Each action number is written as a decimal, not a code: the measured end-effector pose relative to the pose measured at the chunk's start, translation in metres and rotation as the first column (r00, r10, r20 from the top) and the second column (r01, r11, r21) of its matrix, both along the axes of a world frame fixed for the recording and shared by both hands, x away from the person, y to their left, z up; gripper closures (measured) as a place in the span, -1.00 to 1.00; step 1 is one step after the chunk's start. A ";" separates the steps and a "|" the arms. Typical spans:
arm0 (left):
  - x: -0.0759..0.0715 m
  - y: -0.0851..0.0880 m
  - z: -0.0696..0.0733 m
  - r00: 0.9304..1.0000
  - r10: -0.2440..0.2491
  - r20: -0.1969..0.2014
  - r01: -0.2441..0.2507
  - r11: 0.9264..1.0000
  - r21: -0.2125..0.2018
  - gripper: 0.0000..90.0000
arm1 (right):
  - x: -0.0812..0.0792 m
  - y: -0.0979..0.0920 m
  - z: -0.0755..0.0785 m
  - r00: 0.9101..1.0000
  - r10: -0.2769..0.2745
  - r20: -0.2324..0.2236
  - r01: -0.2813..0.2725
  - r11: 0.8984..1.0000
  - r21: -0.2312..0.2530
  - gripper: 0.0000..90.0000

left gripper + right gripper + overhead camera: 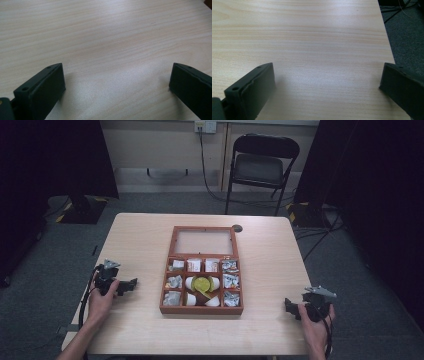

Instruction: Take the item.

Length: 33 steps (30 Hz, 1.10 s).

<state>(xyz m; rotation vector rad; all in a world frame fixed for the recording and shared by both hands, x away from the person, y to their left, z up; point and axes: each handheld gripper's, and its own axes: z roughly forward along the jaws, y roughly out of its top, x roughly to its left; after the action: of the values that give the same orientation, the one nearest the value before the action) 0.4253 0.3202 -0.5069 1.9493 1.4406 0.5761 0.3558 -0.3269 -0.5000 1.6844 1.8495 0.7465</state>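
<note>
The box (201, 309) is sitting at the middle of the table (140, 235), between the two tongs and touching neither. The left gripper (131, 284) is resting on the tabletop just beside the box's left wall, jaws pointing toward it; the left gripper view is showing both jaws standing wide apart with bare wood between them. The right gripper (288, 306) is lying near the table's right front edge, well apart from the box's right wall, jaws also pointing inward; the right gripper view is showing its jaws spread wide over bare wood, nothing between them, with the table edge and grey floor at the upper right. A hand (102, 301) is holding the left gripper and another hand (314, 326) is holding the right one, forearms coming in from the bottom. The table is light wood with rounded corners, standing on grey carpet (60, 270). A black folding chair (262, 167) is standing behind the table by the wall, a cable (207, 175) is hanging down from a wall socket, and the room's sides are lying in dark. The box is reddish-brown wood with its lid (204, 241) lying open and flat away from the person, showing a pale panel. Its compartments are holding small packets in white, silver and red-white; the middle ones are holding white pieces and a yellow-green round thing (202, 283), too small to identify.
</note>
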 end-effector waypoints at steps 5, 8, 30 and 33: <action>0.000 0.000 0.000 1.000 0.000 0.000 0.000 1.000 0.000 -1.00 | -0.001 0.001 0.000 1.000 -0.006 -0.001 0.006 1.000 0.001 -1.00; 0.000 0.000 0.000 1.000 0.000 0.000 0.000 1.000 0.000 -1.00 | -0.001 0.002 0.001 1.000 -0.001 -0.005 0.001 1.000 0.001 -0.98; 0.000 0.000 0.000 1.000 0.000 0.000 0.000 1.000 0.000 -1.00 | -0.003 0.019 0.016 0.998 0.056 0.039 -0.059 0.996 0.066 -0.58; 0.000 0.000 0.000 1.000 0.000 0.001 0.000 1.000 0.001 -1.00 | -0.003 0.021 0.019 0.997 0.065 0.045 -0.068 0.996 0.063 -0.56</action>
<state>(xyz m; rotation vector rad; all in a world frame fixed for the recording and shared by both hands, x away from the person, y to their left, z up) 0.4254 0.3203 -0.5069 1.9495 1.4397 0.5773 0.3532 -0.3055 -0.4814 1.6400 1.8785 0.8709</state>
